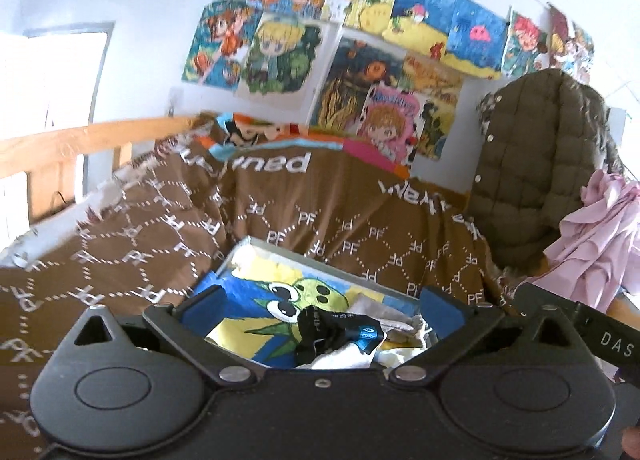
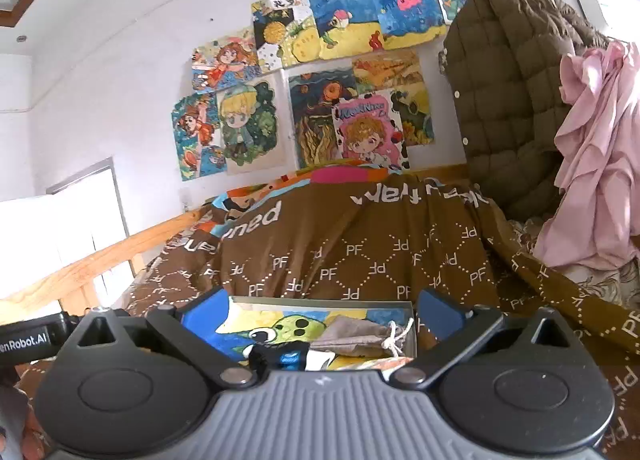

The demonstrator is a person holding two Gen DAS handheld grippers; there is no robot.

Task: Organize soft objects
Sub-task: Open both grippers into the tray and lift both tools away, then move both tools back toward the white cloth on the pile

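Observation:
A shallow box (image 1: 256, 246) with a cartoon picture on its floor lies on the brown PF-patterned blanket (image 1: 160, 244). In it are a black and blue strap-like soft item (image 1: 336, 330) and pale cloth (image 1: 384, 314). My left gripper (image 1: 320, 300) is open and empty just above the box. In the right wrist view the box (image 2: 320, 302) holds a grey drawstring pouch (image 2: 360, 336) and the black and blue item (image 2: 280, 356). My right gripper (image 2: 320, 306) is open and empty over the box's near side.
The bed has a wooden rail (image 1: 80, 135) on the left. An olive quilted jacket (image 2: 512, 99) and a pink garment (image 2: 600, 147) hang at the right. Drawings (image 2: 320, 79) cover the wall behind. The other gripper's body (image 1: 600, 332) shows at the right edge.

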